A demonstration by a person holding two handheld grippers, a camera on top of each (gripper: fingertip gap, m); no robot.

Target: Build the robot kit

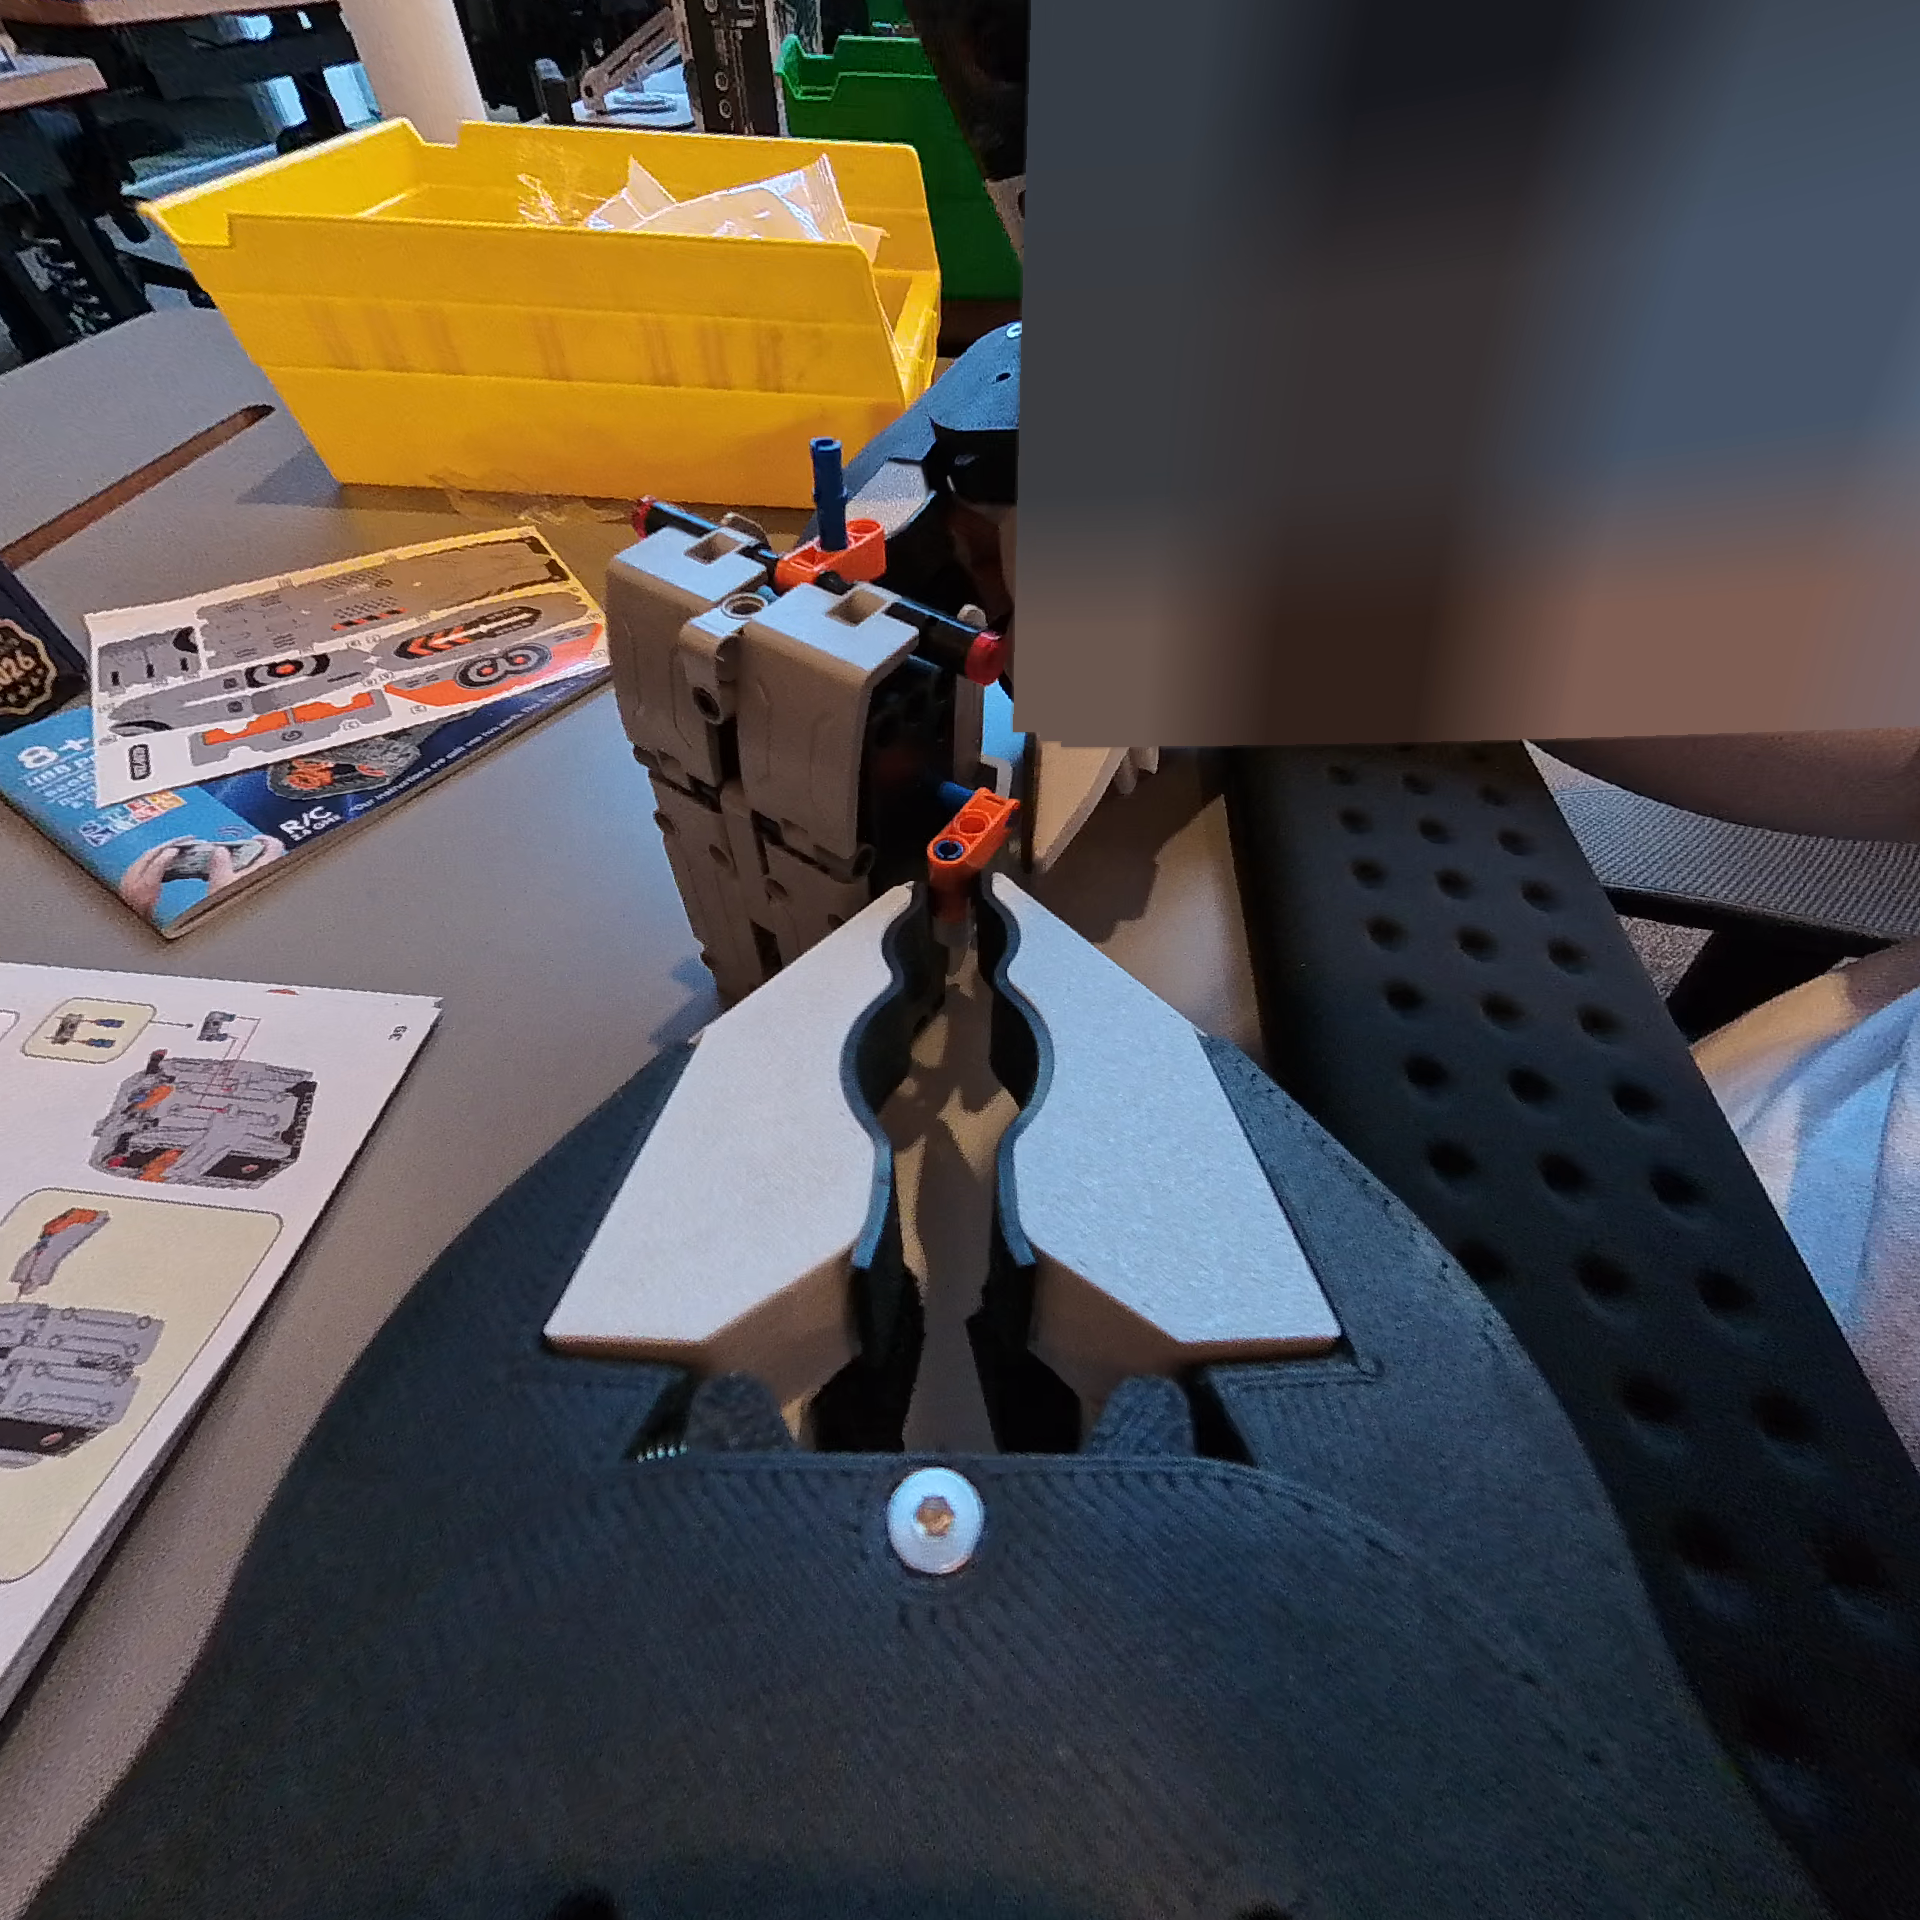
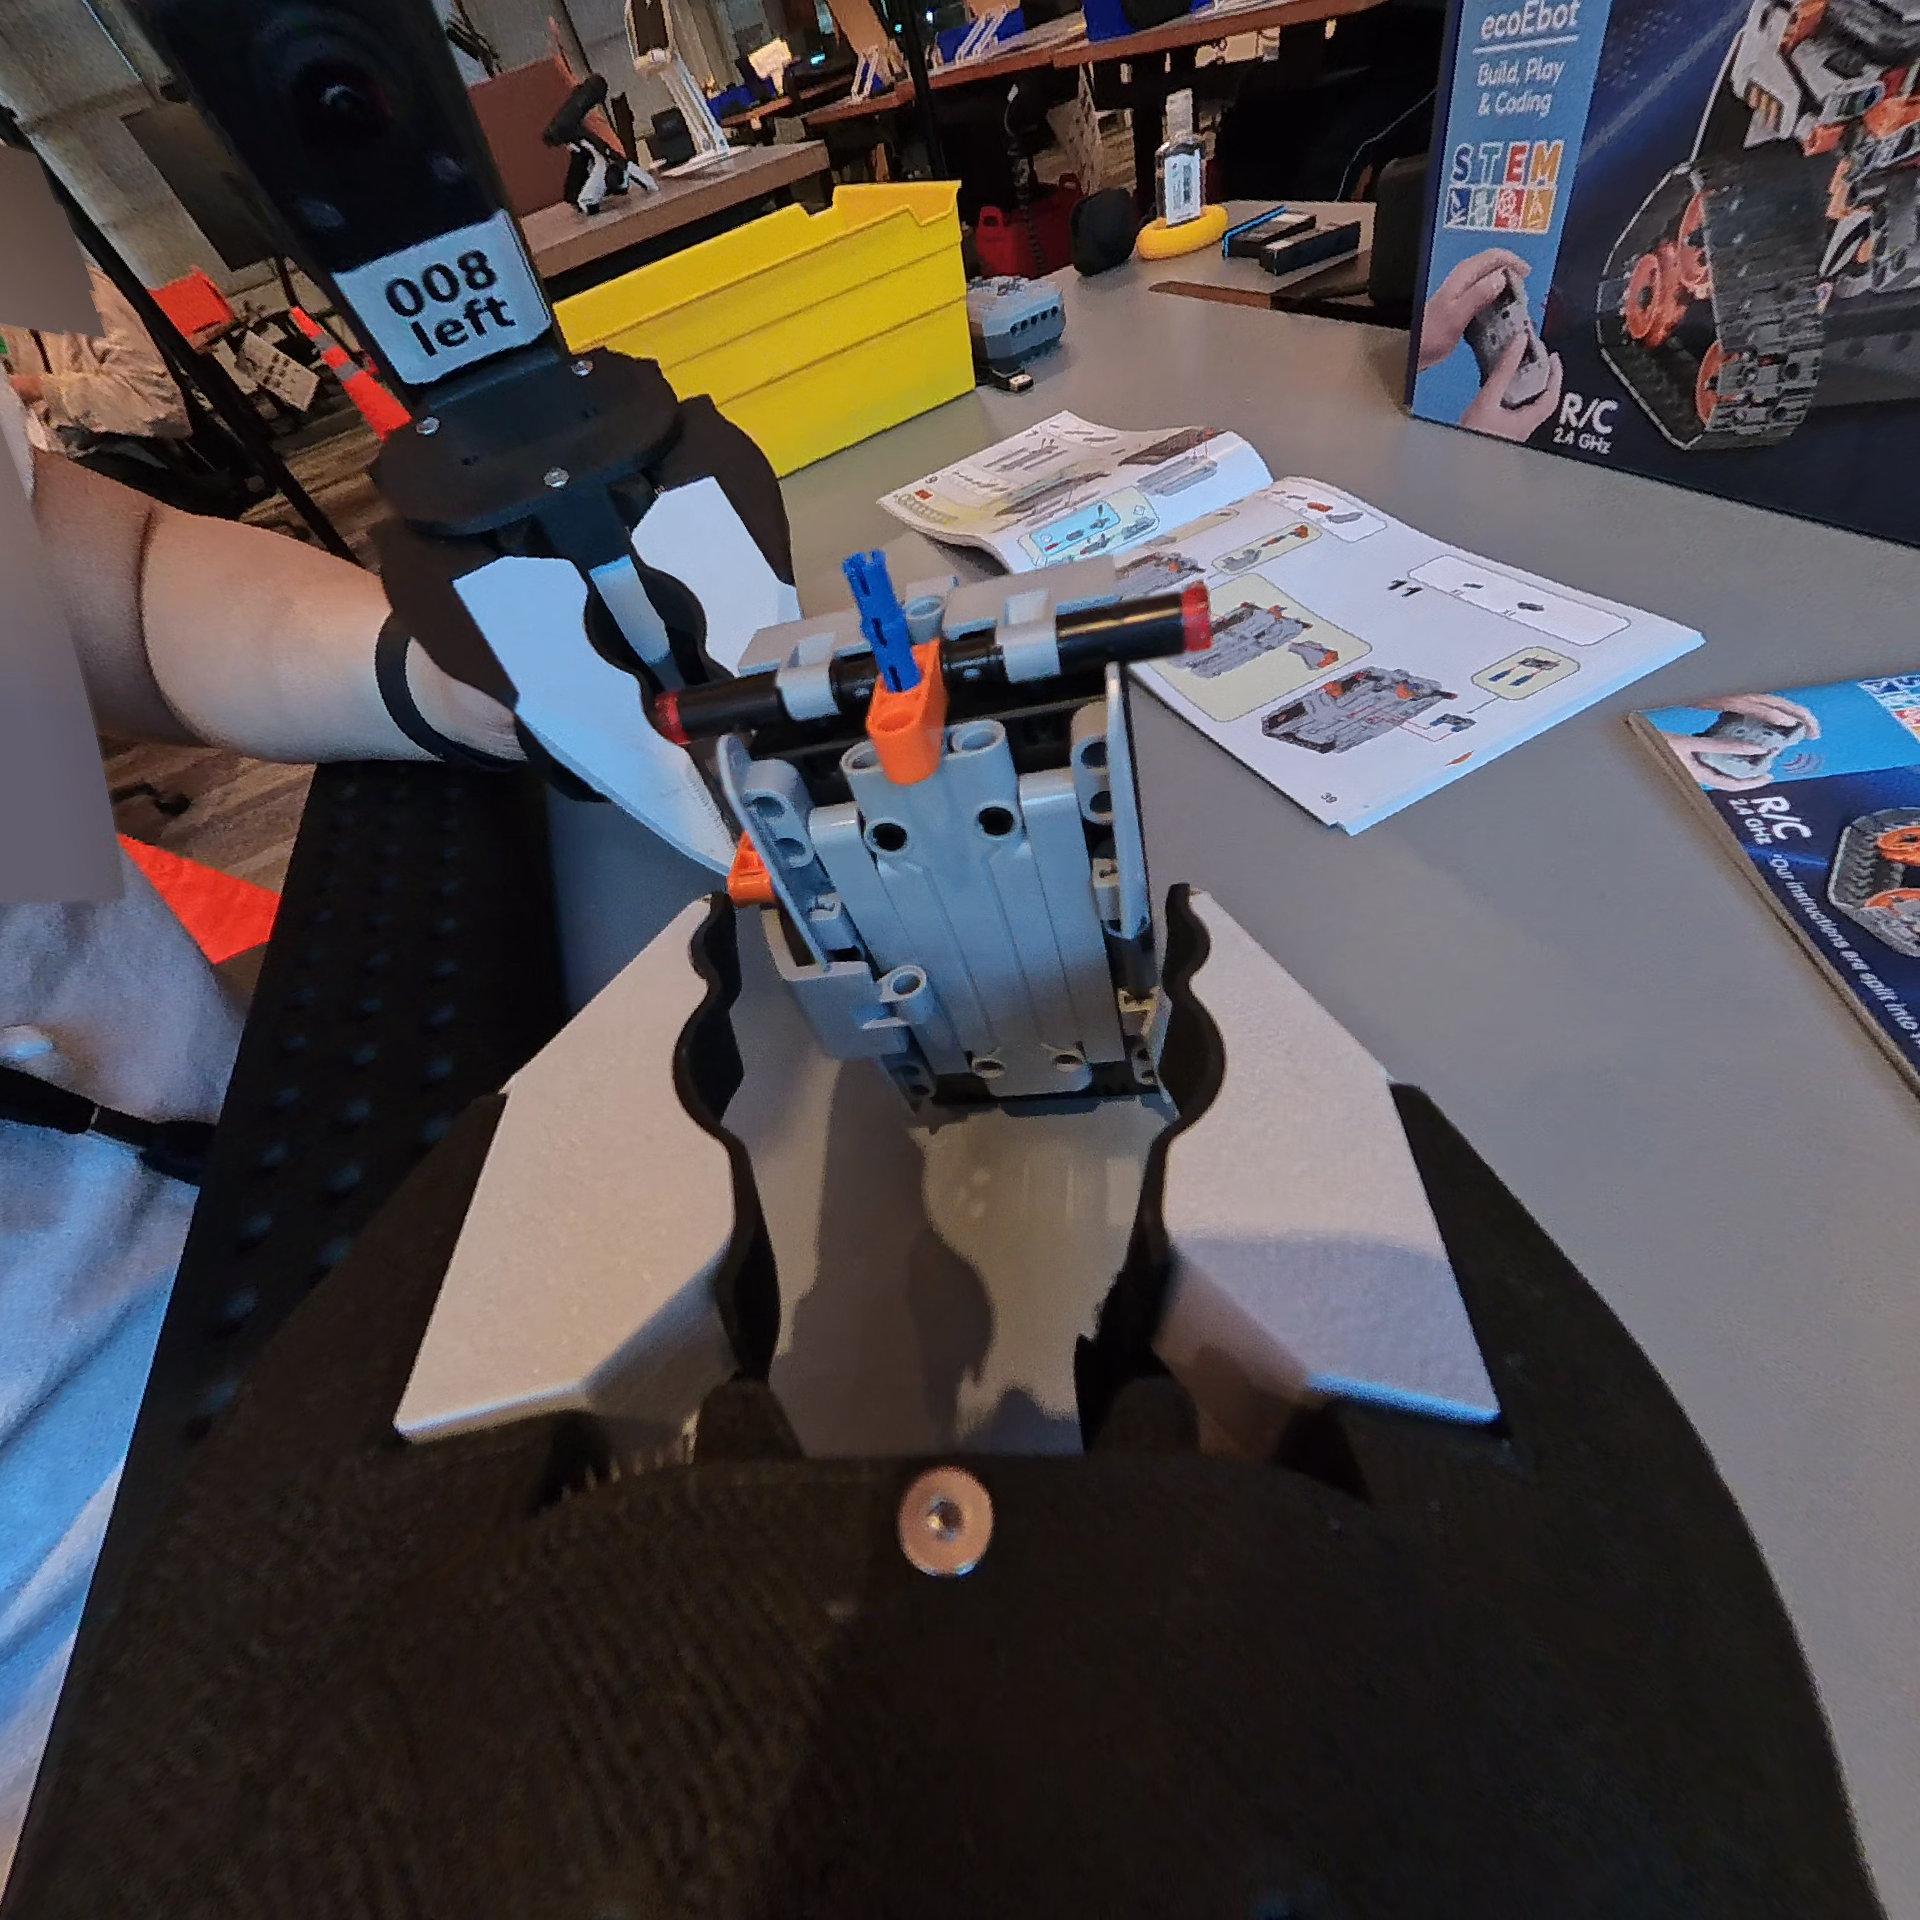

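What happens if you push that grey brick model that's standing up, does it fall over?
Probably, if pushed near the top: the grey brick model stands tall on a narrow base. The right gripper brackets its lower part, which should steady it. It looks stiff, but the blue pin and orange connector stick out and might pop off.

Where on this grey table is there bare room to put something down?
Bare table lies between the open instruction booklet and the closed blue manual. Another free patch sits between the yellow bin and the sticker sheet. It is crowded around the grey brick assembly, where both grippers meet.
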